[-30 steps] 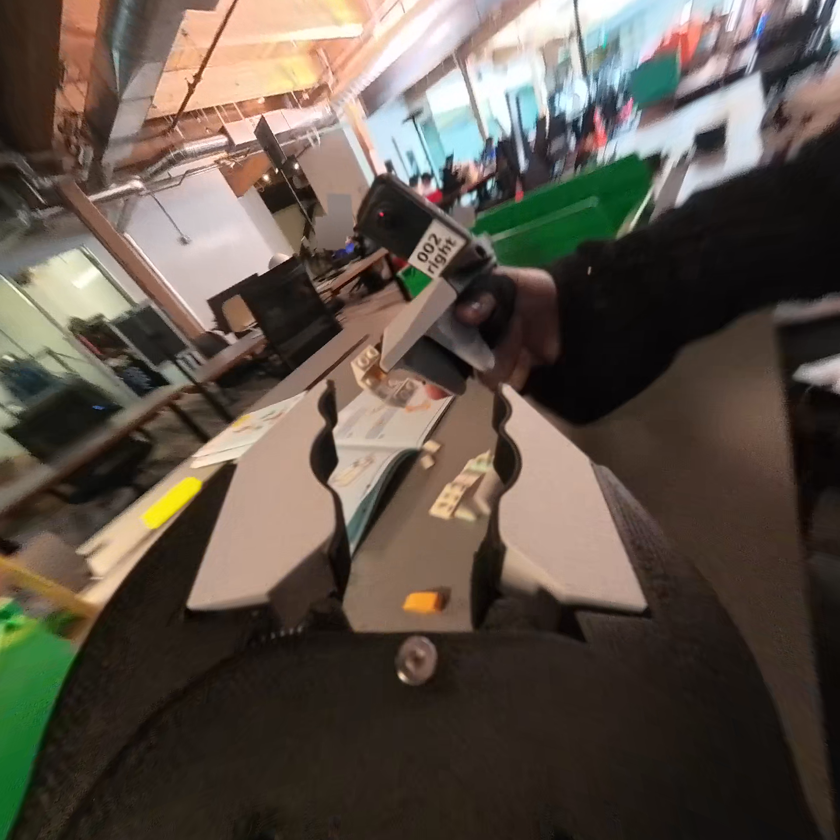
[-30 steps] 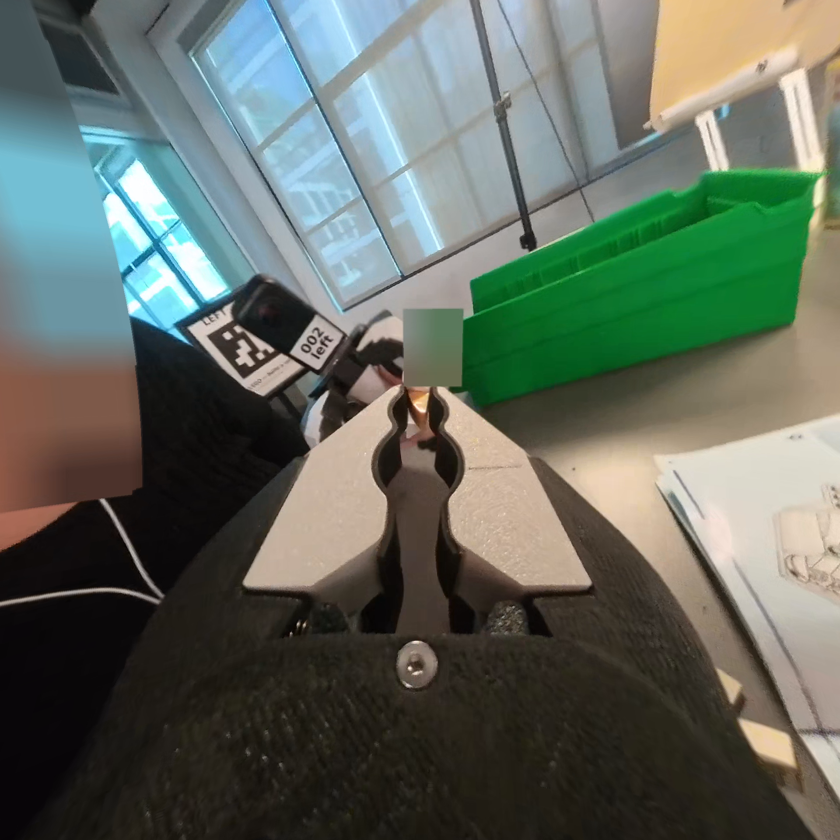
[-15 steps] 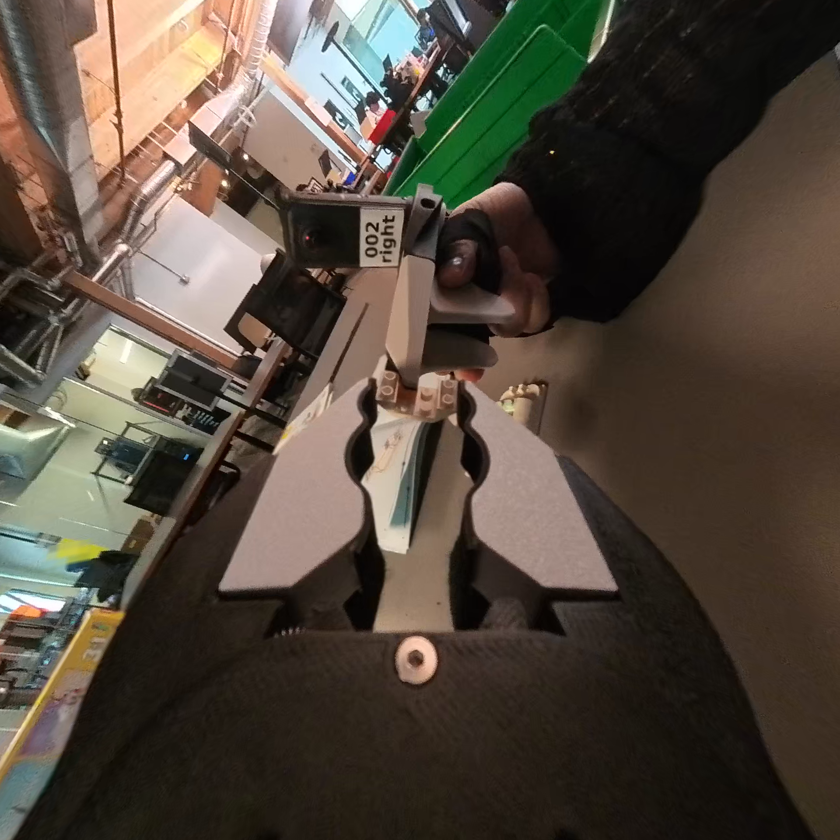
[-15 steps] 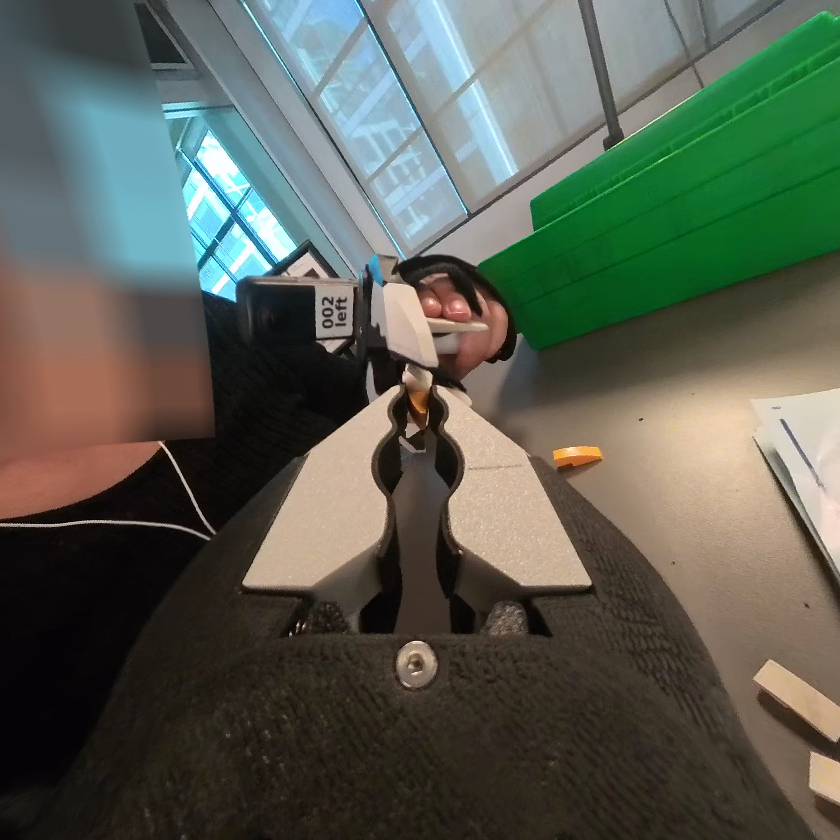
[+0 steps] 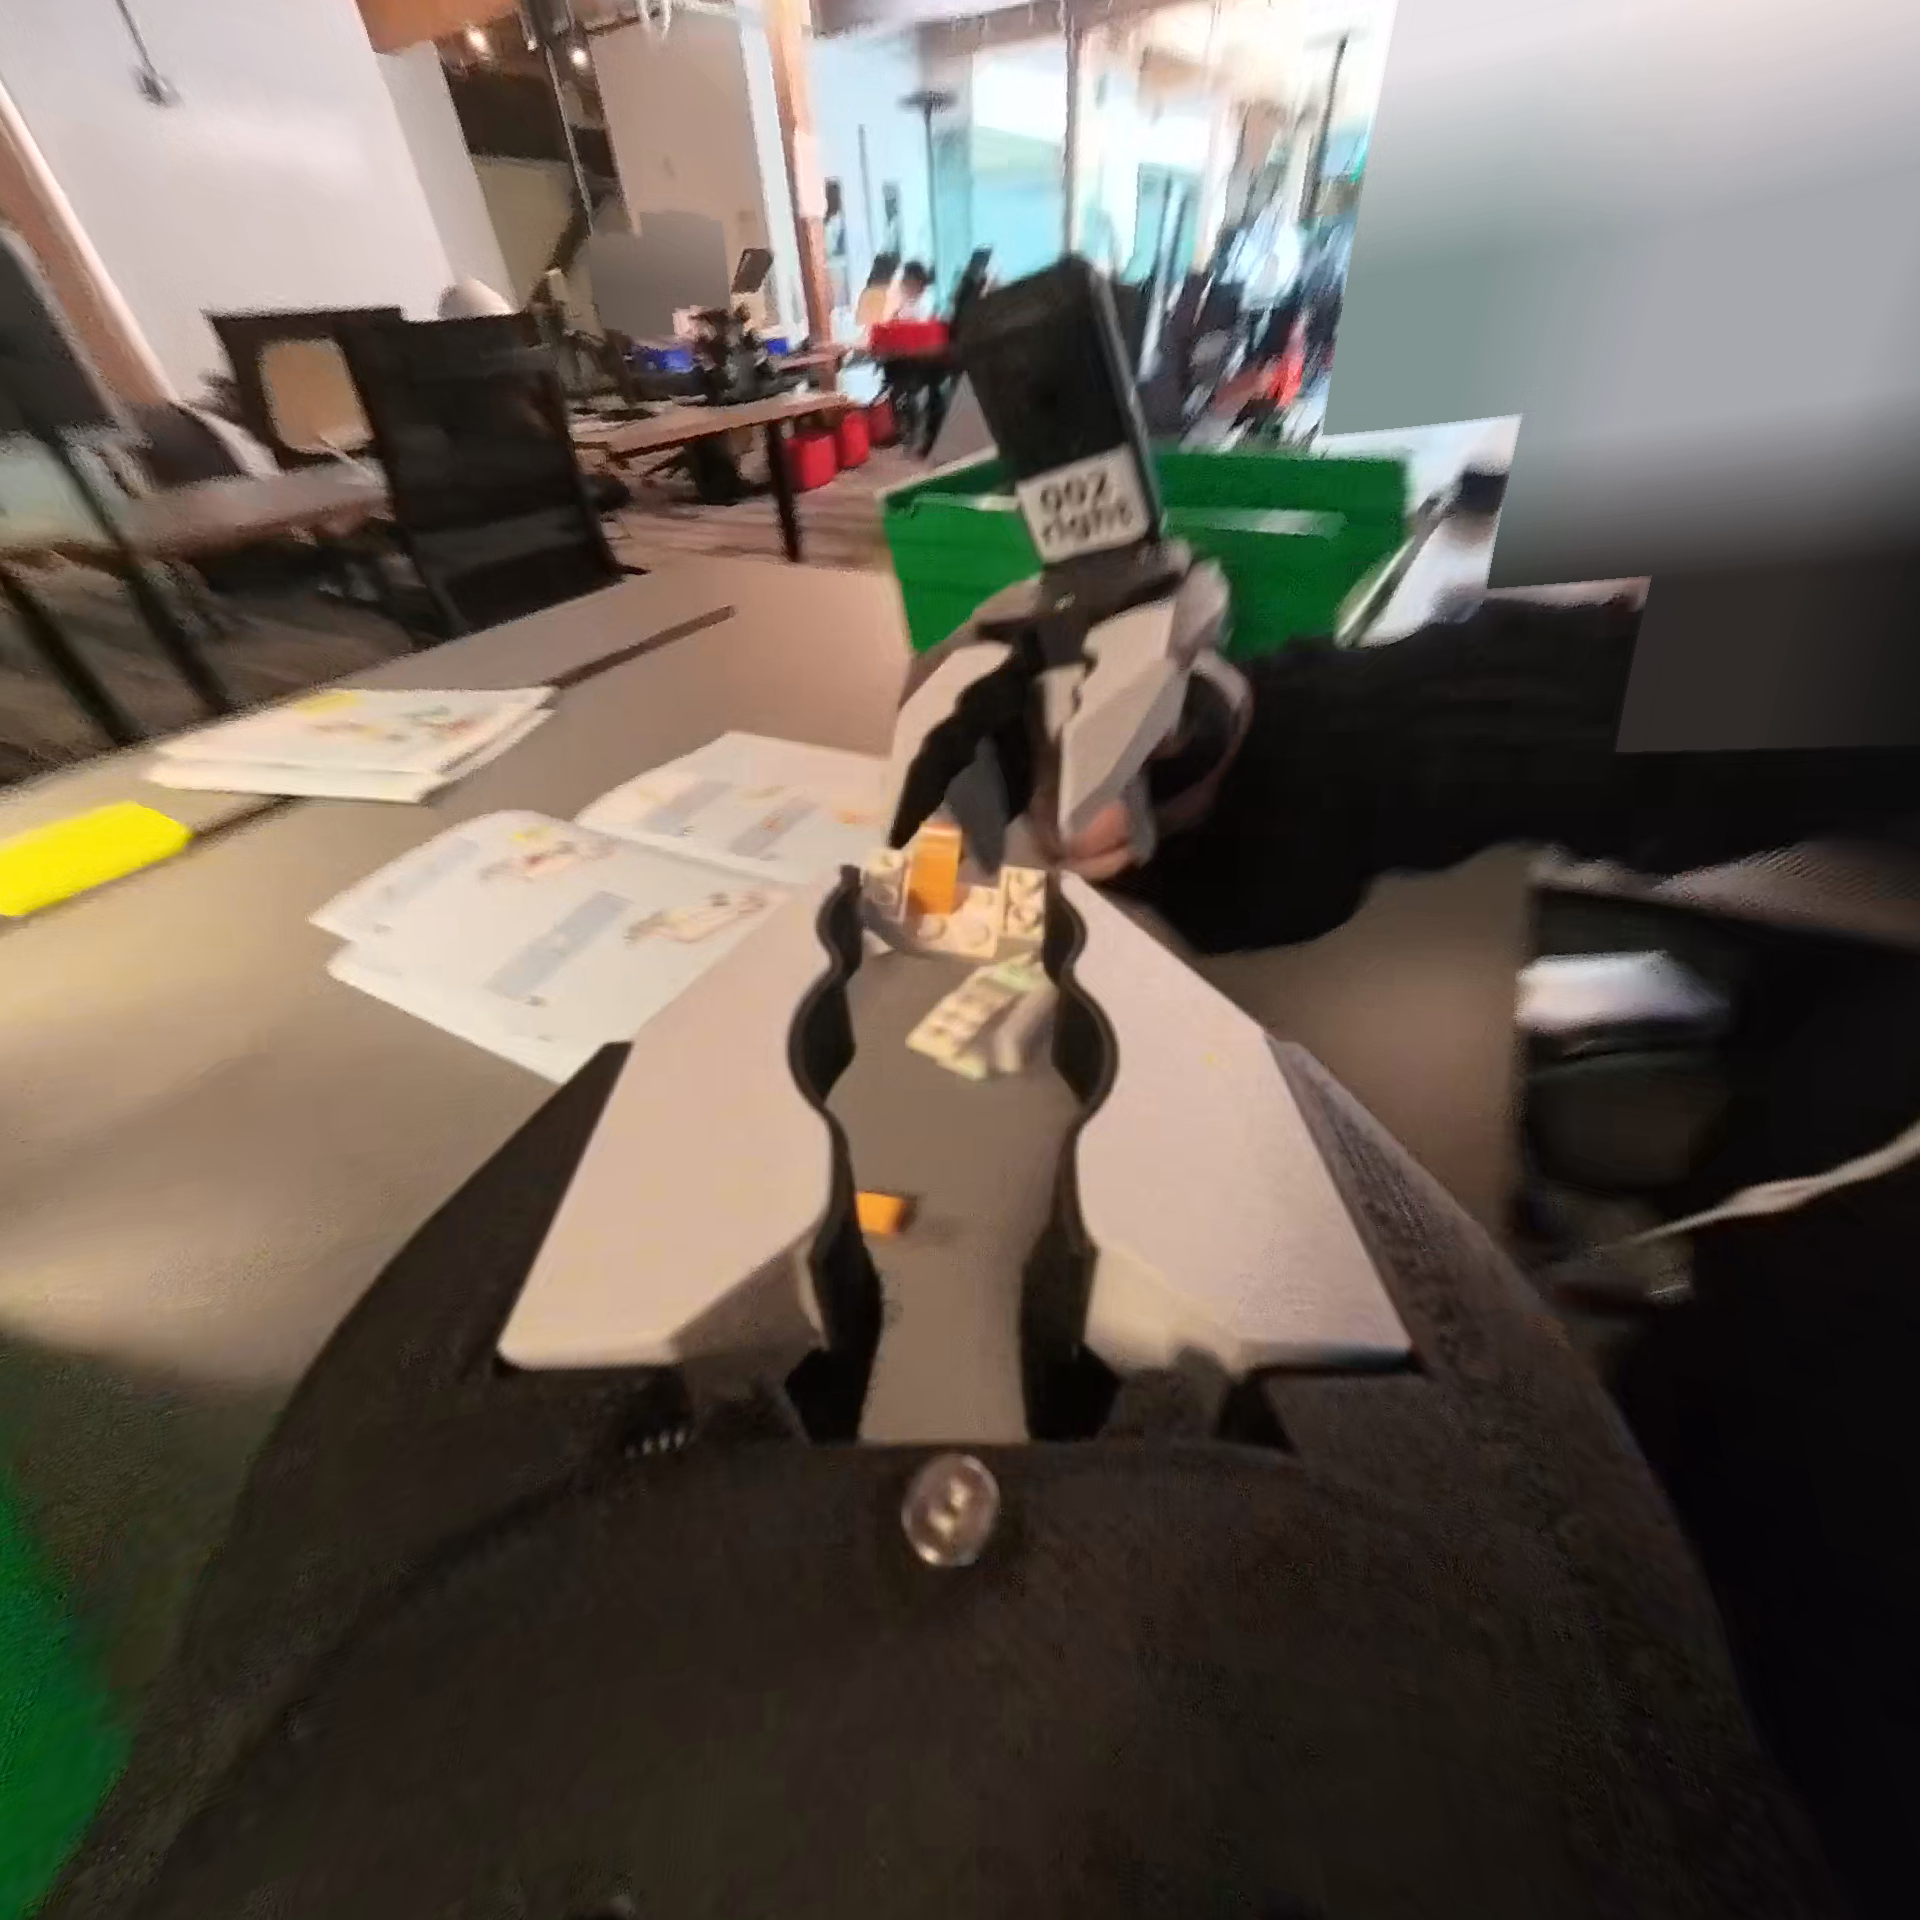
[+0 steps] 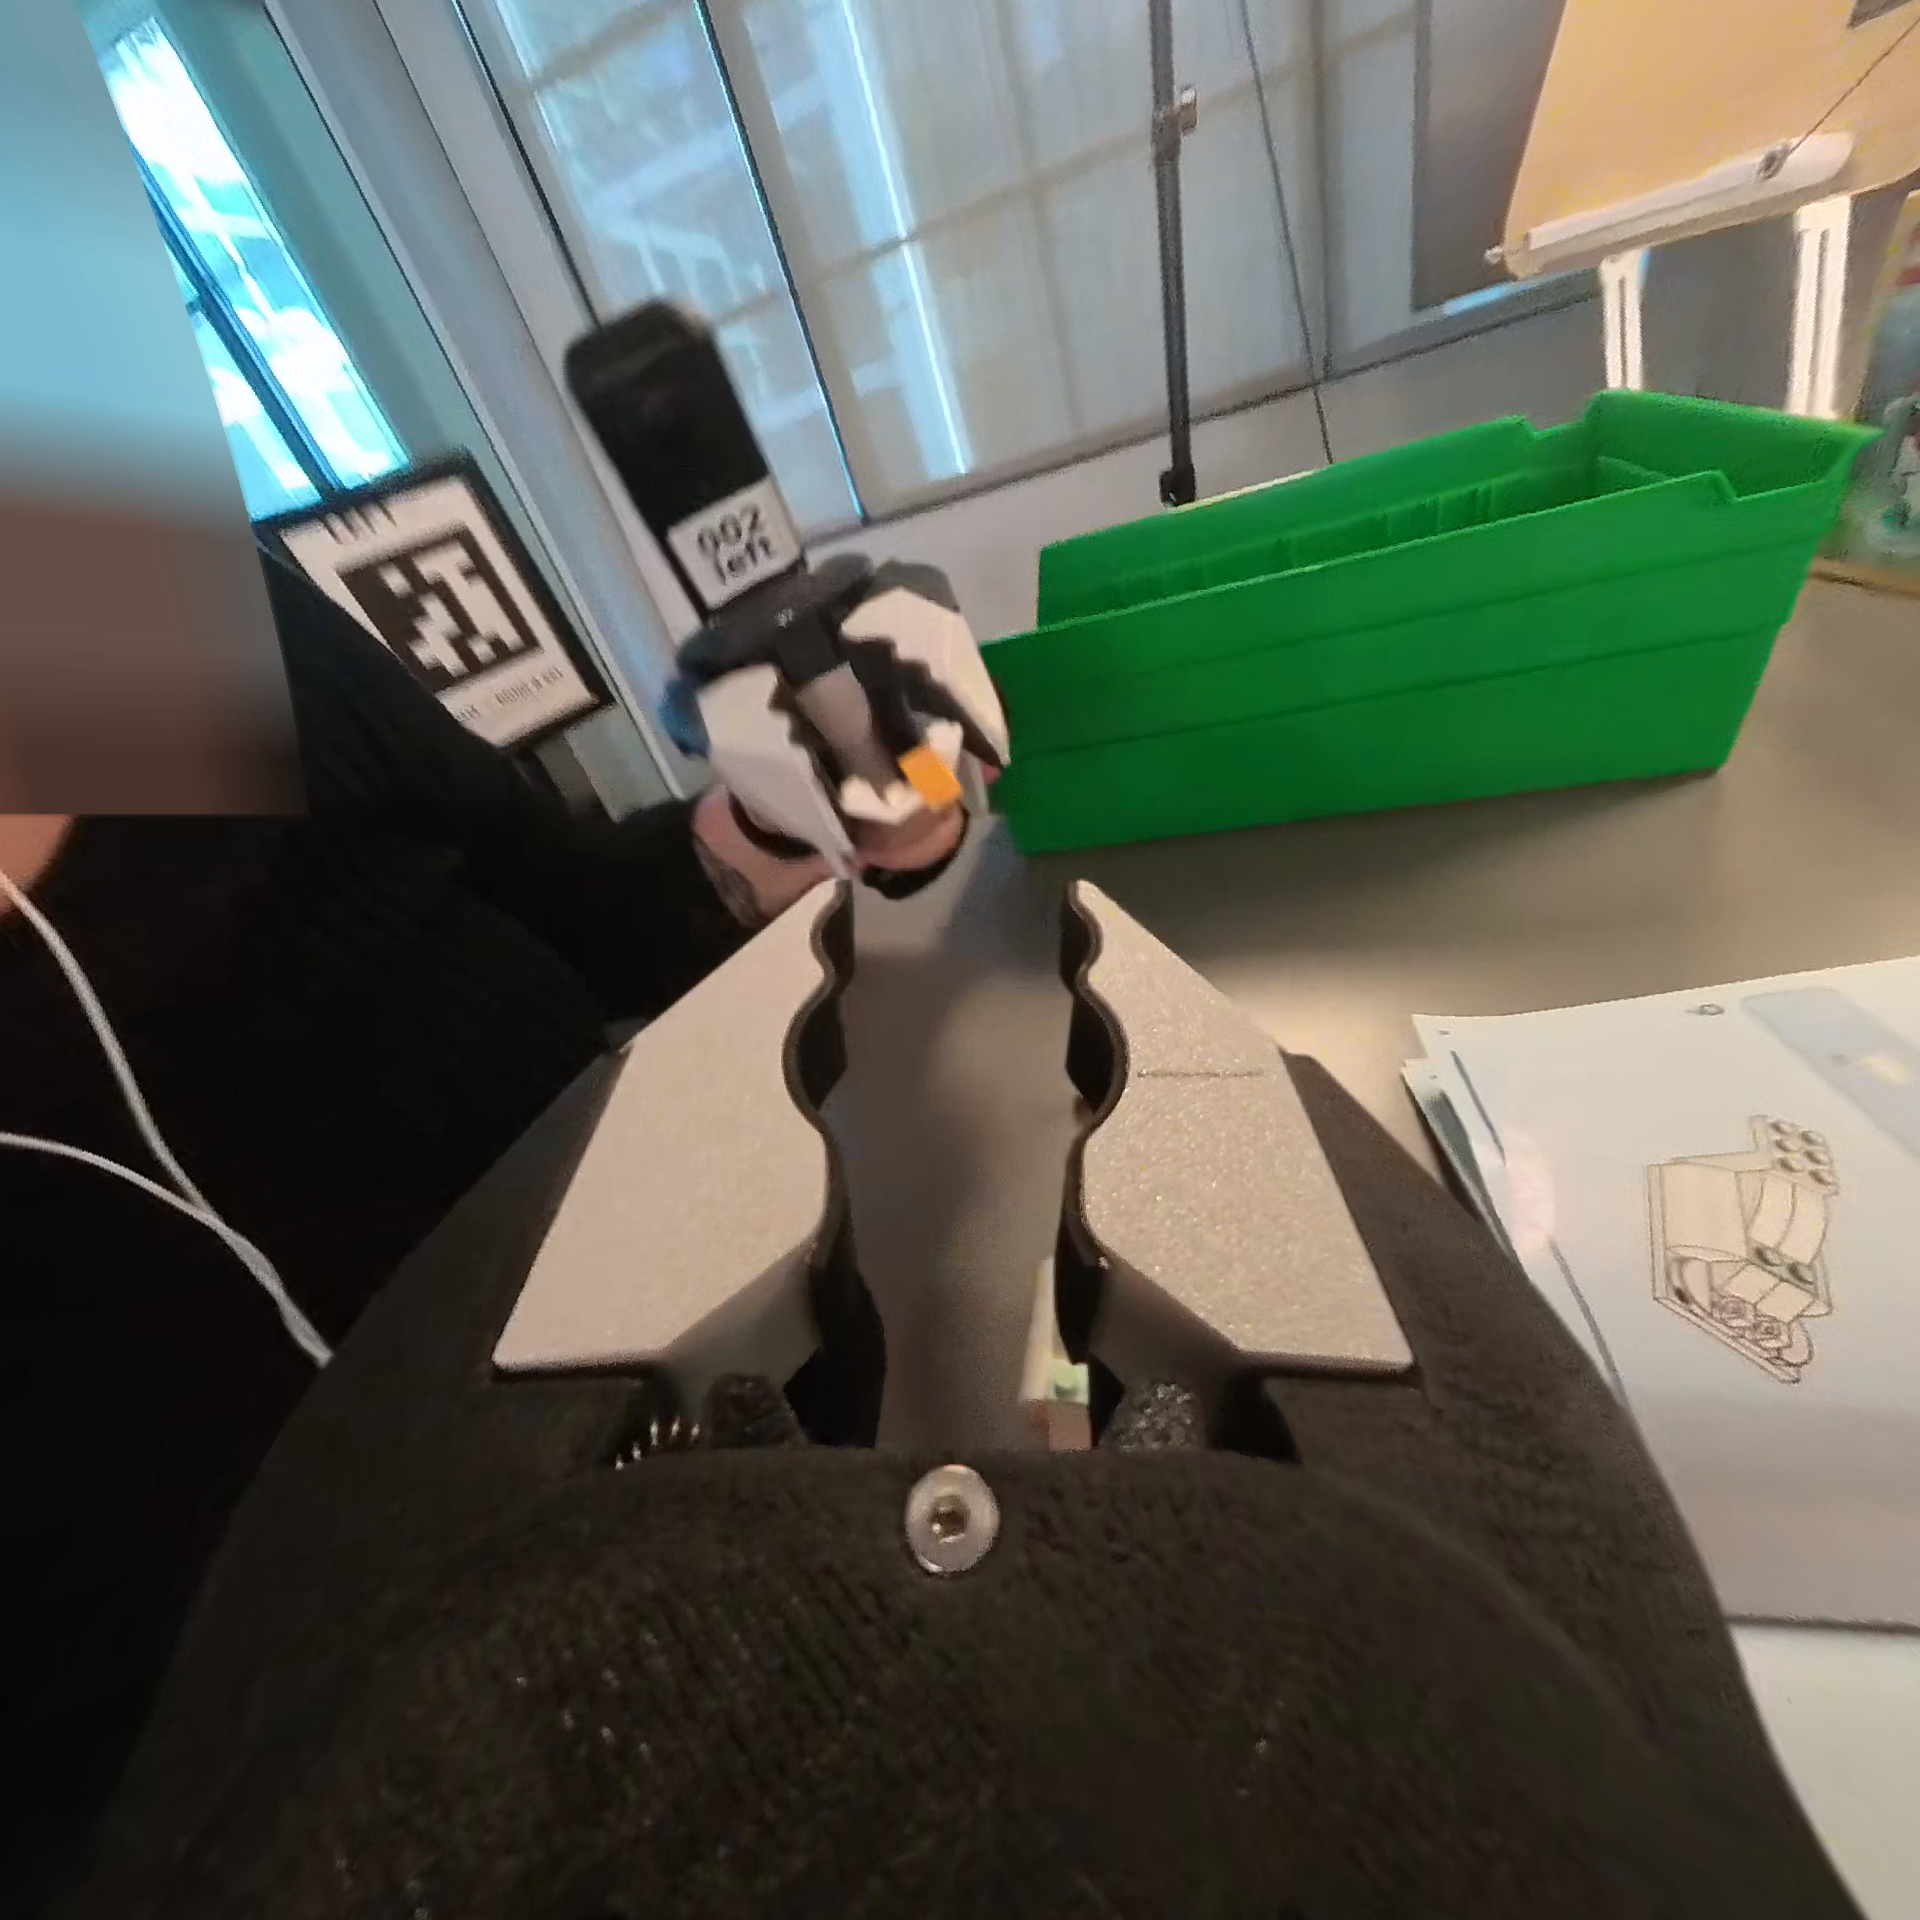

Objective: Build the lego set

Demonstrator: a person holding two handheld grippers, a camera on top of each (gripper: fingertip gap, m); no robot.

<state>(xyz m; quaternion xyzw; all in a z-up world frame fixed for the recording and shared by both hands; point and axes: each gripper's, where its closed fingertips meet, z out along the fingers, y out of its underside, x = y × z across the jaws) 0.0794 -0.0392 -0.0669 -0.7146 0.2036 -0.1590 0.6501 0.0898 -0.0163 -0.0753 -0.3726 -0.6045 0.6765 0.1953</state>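
Observation:
My left gripper [image 5: 954,902] is shut on a small white and tan lego assembly [image 5: 982,925] with an orange brick [image 5: 933,878] on top, held at the fingertips above the grey table [image 5: 208,1143]. The right wrist view shows the same gripper [image 6: 883,800] holding the assembly [image 6: 873,800] with the orange brick [image 6: 928,777]. My right gripper [image 6: 956,909] is open and empty, a short way in front of the assembly. It also shows in the left wrist view [image 5: 987,821], just behind and above the assembly.
An open instruction booklet [image 5: 561,925] lies left of the assembly, and shows at the right [image 6: 1714,1247] too. Tan plates [image 5: 977,1013] and a loose orange piece [image 5: 881,1211] lie on the table. Green bins [image 6: 1403,665] stand behind. A yellow object [image 5: 83,852] lies far left. Less than 4 cm separates the two grippers' tips.
My right gripper let go of the assembly, opened and drew back. My left gripper keeps the assembly and has turned level again.

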